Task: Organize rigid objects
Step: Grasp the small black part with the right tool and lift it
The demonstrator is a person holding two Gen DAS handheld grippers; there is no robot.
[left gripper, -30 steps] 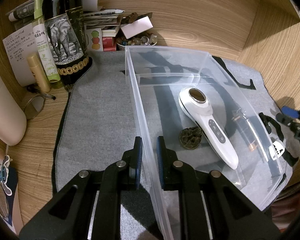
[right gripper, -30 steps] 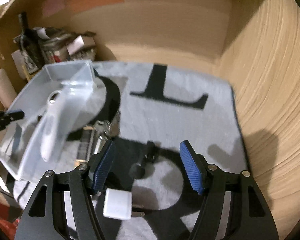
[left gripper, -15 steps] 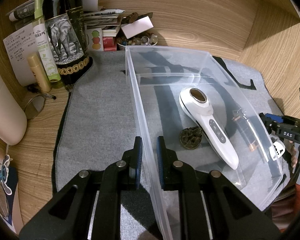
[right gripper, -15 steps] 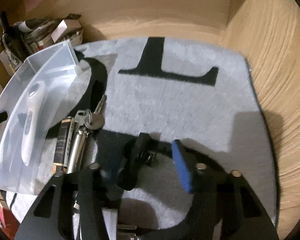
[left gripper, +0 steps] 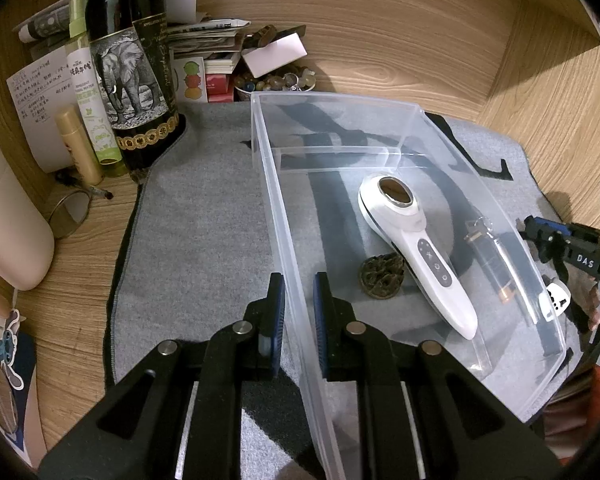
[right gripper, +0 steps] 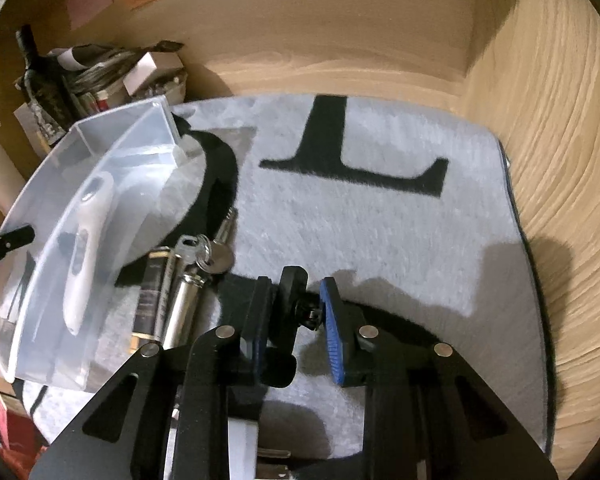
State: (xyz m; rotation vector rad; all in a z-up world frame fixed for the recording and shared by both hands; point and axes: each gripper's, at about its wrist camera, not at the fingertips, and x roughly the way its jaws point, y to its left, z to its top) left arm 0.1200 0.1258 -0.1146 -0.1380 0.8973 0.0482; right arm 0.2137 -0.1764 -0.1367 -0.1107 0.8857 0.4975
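Observation:
My left gripper (left gripper: pixel 300 312) is shut on the near side wall of a clear plastic bin (left gripper: pixel 268 184) that stands on a grey mat. In the bin lie a white handheld device (left gripper: pixel 416 248) and a brown carved disc (left gripper: pixel 382 276). To the right of the bin (right gripper: pixel 100 152), my right gripper (right gripper: pixel 296 320) is closing on a small black clip (right gripper: pixel 292 300) on the mat. Its pads touch the clip on both sides. Keys (right gripper: pixel 204 252), a silver tube (right gripper: pixel 184 300) and a dark lighter (right gripper: pixel 152 292) lie between the clip and the bin.
A wine bottle with an elephant label (left gripper: pixel 132 60), a green spray bottle (left gripper: pixel 88 92), a gold tube (left gripper: pixel 78 144) and a bowl of stones (left gripper: pixel 276 80) crowd the back left corner. A beige container (left gripper: pixel 8 220) stands at far left. A white charger (right gripper: pixel 240 440) lies under my right gripper. Wooden walls close in the back and right.
My right gripper came down over the black clip and its jaws narrowed from wide apart to touching it. The left gripper and the bin stayed put.

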